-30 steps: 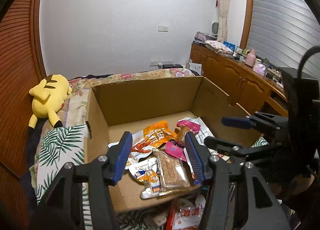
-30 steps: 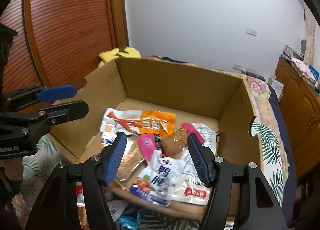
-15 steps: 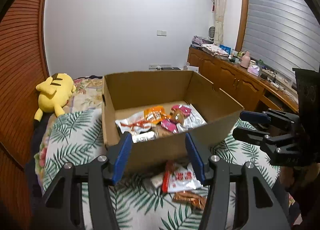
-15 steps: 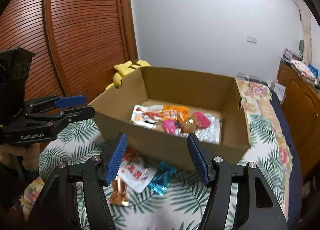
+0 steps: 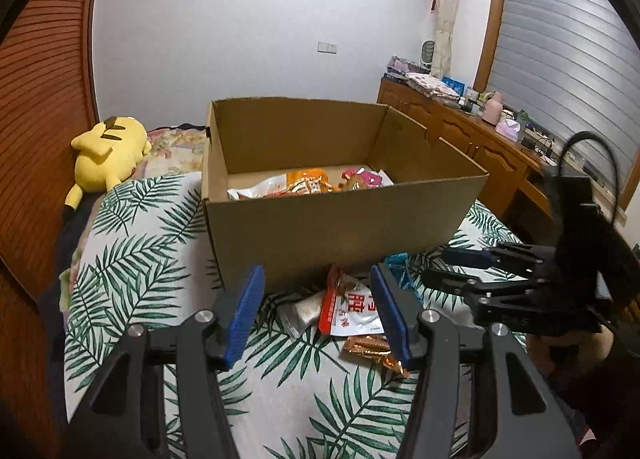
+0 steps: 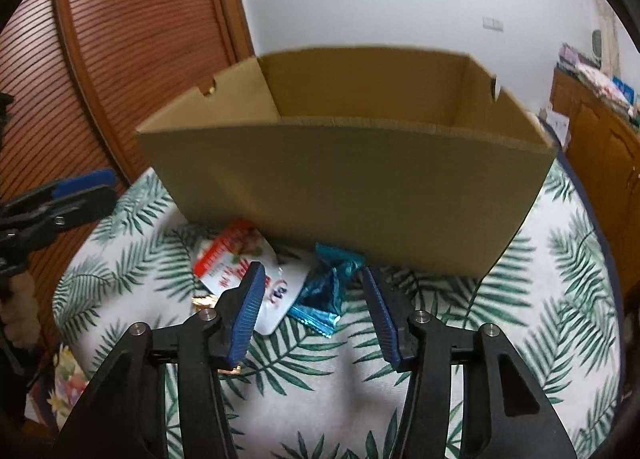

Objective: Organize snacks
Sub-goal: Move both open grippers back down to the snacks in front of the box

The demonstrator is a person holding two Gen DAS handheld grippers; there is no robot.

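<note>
Both wrist views low over the bed, facing the cardboard box close up, both showing its near wall

Yellow plush toy on leaf-print bedspread, wooden sideboard, slatted wooden door

The left gripper is hovering with its jaws apart and nothing between them, angled down in front of the cardboard box. The right gripper, also tilted down before the box, is closing its jaws on empty air.
</note>
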